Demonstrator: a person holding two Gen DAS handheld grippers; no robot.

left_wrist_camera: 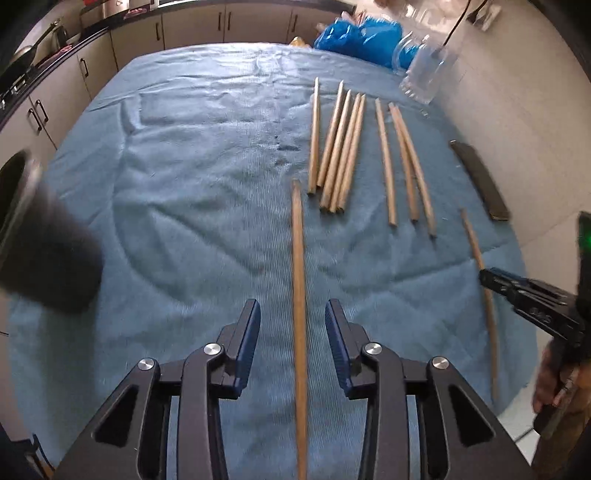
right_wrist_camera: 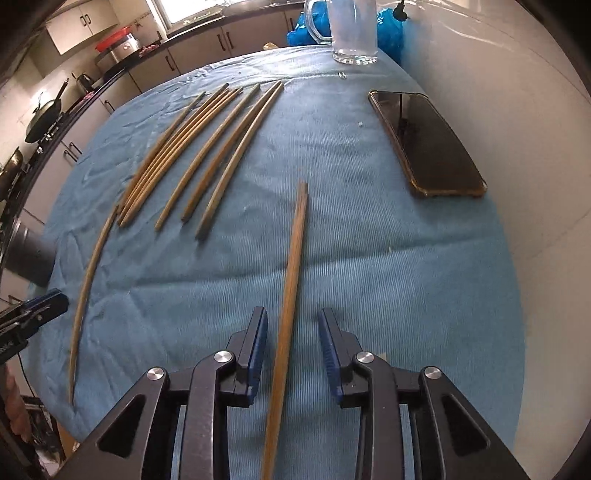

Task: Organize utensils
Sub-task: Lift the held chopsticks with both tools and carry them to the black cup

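Several wooden chopsticks (left_wrist_camera: 340,147) (right_wrist_camera: 177,147) lie side by side on the blue cloth (left_wrist_camera: 184,184). One more chopstick (left_wrist_camera: 298,258) runs lengthwise between the fingers of my left gripper (left_wrist_camera: 293,308); the jaws stand open and the pads are clear of it on both sides. Another chopstick (right_wrist_camera: 293,258) lies the same way between the open jaws of my right gripper (right_wrist_camera: 293,314), untouched by either pad. Each gripper shows at the edge of the other's view, the right gripper (left_wrist_camera: 491,280) and the left gripper (right_wrist_camera: 55,299). A dark cylindrical holder (left_wrist_camera: 48,251) (right_wrist_camera: 29,254) stands at the cloth's left edge.
A phone (right_wrist_camera: 424,144) (left_wrist_camera: 480,181) lies face up at the right side of the cloth, near the white wall. A glass mug (right_wrist_camera: 354,29) (left_wrist_camera: 424,74) and a blue plastic bag (left_wrist_camera: 358,37) sit at the far end. Kitchen cabinets run behind and to the left.
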